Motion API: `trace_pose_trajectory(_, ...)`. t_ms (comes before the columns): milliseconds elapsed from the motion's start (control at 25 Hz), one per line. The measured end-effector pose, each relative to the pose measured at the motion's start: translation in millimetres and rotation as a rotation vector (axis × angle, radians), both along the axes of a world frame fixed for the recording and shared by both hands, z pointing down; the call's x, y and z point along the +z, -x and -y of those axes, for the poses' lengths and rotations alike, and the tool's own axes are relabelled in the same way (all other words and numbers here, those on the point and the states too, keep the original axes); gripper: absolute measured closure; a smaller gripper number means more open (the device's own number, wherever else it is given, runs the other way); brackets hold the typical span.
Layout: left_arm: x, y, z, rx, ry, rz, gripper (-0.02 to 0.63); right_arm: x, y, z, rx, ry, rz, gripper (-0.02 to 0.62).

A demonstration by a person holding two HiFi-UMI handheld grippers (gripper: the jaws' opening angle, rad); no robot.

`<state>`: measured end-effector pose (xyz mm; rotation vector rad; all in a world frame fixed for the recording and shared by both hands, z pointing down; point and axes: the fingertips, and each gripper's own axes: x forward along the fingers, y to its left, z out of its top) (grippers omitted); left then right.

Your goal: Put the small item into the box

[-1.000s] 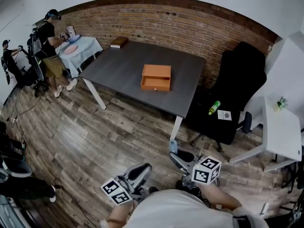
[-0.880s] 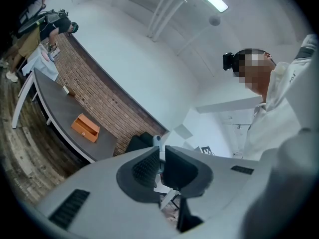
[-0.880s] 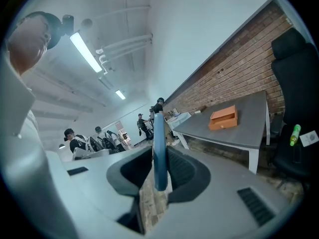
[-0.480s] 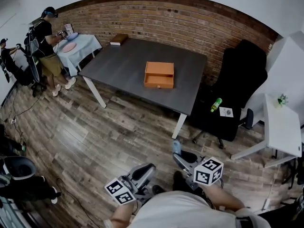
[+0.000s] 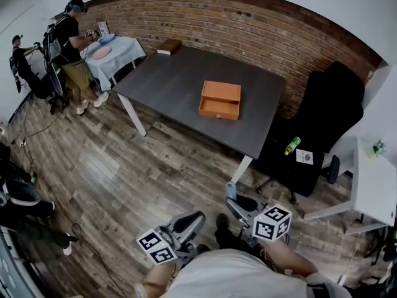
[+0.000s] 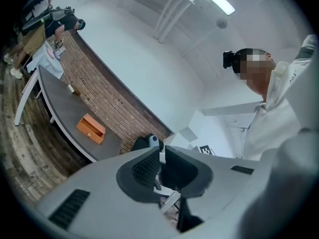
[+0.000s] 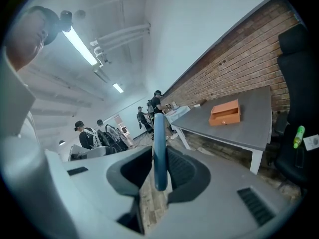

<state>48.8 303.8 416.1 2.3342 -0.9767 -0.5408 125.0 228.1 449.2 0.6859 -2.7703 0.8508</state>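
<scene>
The orange box [image 5: 219, 100] lies with its open side up on the dark grey table [image 5: 167, 79], far ahead of both grippers. My right gripper [image 5: 232, 201] hangs low over the wooden floor, shut on a small flat blue item [image 5: 231, 190]. In the right gripper view the blue item [image 7: 159, 148] stands edge-on between the pads, with the box [image 7: 225, 112] beyond. My left gripper [image 5: 193, 218] hangs beside it, shut, with nothing held. Past the left gripper's pads [image 6: 146, 166] the box [image 6: 90, 128] shows small on the table.
A black office chair [image 5: 322, 123] stands right of the table, with a green bottle [image 5: 291, 145] and a card on its seat. A white table [image 5: 375, 188] is at the far right. Two people stand by a cloth-covered table [image 5: 115, 49] at the far left. A brown book [image 5: 169, 46] lies on the grey table's far corner.
In the head view the table and box have slid to the right and the far-left people have shifted. Both grippers keep their place at the bottom, the blue item still held.
</scene>
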Motion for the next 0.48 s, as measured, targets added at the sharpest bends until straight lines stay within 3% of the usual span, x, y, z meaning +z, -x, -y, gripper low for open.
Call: trace_pose_trajectory(480,-7,-11,101,-0.039,0.000,0.043,0.563,-2,3,100,-0.071,0.008,0.034,0.495)
